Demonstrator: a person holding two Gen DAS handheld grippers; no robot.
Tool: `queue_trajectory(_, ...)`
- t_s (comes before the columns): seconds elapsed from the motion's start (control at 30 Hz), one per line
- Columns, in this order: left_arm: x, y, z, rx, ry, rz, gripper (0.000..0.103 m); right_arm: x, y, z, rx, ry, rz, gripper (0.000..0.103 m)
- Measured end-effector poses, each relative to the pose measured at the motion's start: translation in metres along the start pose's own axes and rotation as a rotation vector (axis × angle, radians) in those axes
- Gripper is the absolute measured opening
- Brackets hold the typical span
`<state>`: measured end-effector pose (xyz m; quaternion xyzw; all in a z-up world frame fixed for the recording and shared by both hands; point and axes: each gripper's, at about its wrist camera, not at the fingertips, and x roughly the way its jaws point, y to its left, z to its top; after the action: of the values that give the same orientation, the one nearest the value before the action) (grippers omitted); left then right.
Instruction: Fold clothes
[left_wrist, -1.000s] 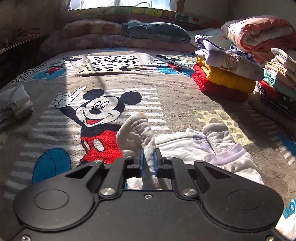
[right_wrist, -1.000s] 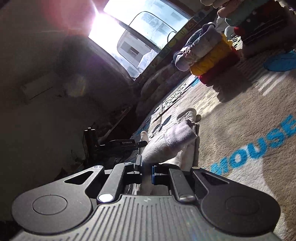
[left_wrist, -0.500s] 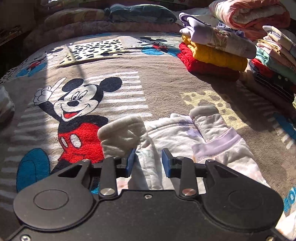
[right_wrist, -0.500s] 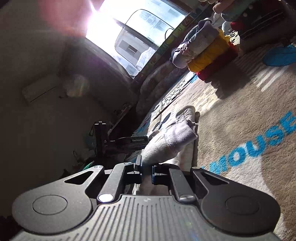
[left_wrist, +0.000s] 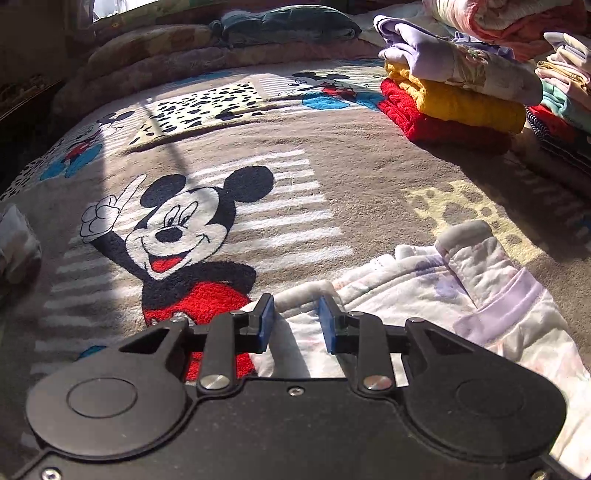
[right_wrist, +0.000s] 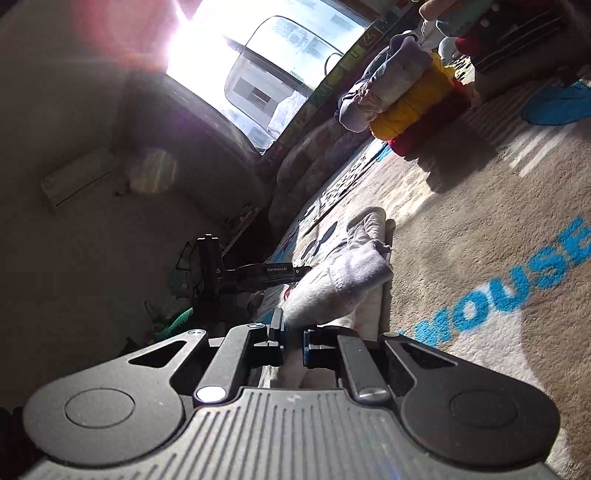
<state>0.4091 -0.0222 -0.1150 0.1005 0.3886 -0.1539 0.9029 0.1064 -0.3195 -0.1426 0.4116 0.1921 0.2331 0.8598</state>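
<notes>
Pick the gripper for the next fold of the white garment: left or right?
Right, probably. The right gripper is shut on the white garment; the left gripper is open, holding nothing, above its near edge.

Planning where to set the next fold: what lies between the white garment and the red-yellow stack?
Bare blanket only, in the left wrist view: nothing lies between the white garment and the stack.

I'm seeing the garment (left_wrist: 424, 295) lying on the blanket (left_wrist: 332, 155), right of the printed mouse figure (left_wrist: 181, 236). The stack of folded clothes (left_wrist: 454, 88) is sitting well behind it, far right, with pillows (left_wrist: 207, 48) lining the far edge.
</notes>
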Motion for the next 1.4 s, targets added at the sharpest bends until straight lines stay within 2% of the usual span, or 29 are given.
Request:
queue_trajectory(0.13, 0.008, 0.006, -0.002, 0.004, 0.030, -0.044, 0.025, 0.003, -0.004, 0.000, 0.009, 0.008, -0.010, 0.011)
queue_trajectory(0.33, 0.004, -0.008, 0.001, 0.061, 0.035, 0.012, 0.025, 0.006, -0.004, 0.001, 0.002, 0.005, -0.010, 0.011)
queue_trajectory(0.43, -0.016, -0.004, 0.004, 0.028, -0.004, 0.001, 0.026, 0.006, -0.001, 0.000, -0.005, 0.002, -0.012, 0.011)
queue_trajectory(0.57, -0.056, 0.005, -0.020, -0.034, -0.075, 0.000, 0.026, 0.004, 0.000, 0.000, -0.009, -0.002, -0.011, 0.011)
queue_trajectory(0.77, -0.101, -0.013, -0.068, -0.032, -0.150, -0.004, 0.026, 0.005, 0.000, -0.001, -0.012, -0.008, -0.009, 0.011)
queue_trajectory(0.83, -0.099, -0.021, -0.079, -0.059, -0.138, -0.038, 0.026, 0.006, 0.001, -0.001, -0.017, -0.011, -0.008, 0.011)
queue_trajectory(0.9, -0.078, -0.034, -0.087, -0.014, -0.060, -0.033, 0.026, 0.007, 0.002, -0.002, -0.024, -0.013, -0.007, 0.011)
queue_trajectory(0.93, -0.073, -0.039, -0.092, 0.016, -0.056, -0.023, 0.026, 0.008, 0.002, -0.002, -0.028, -0.014, -0.008, 0.011)
queue_trajectory(1.0, -0.088, -0.033, -0.090, -0.045, -0.091, -0.045, 0.026, 0.009, 0.003, -0.002, -0.042, -0.019, -0.016, 0.011)
queue_trajectory(1.07, -0.109, -0.027, -0.092, -0.106, -0.137, -0.073, 0.030, 0.008, 0.002, -0.003, -0.043, -0.027, -0.028, 0.011)
queue_trajectory(1.13, -0.136, -0.023, -0.109, -0.141, -0.188, -0.078, 0.048, 0.008, 0.002, -0.004, -0.044, -0.033, -0.033, 0.012)
queue_trajectory(1.17, -0.149, -0.021, -0.117, -0.158, -0.214, -0.080, 0.051, 0.007, 0.003, -0.005, -0.047, -0.036, -0.035, 0.012)
queue_trajectory(1.3, -0.195, -0.020, -0.161, -0.210, -0.291, -0.085, 0.053, 0.006, 0.005, -0.010, -0.055, -0.047, -0.048, 0.015)
queue_trajectory(1.4, -0.216, -0.032, -0.192, -0.171, -0.337, -0.120, 0.057, 0.004, 0.006, -0.012, -0.061, -0.057, -0.061, 0.015)
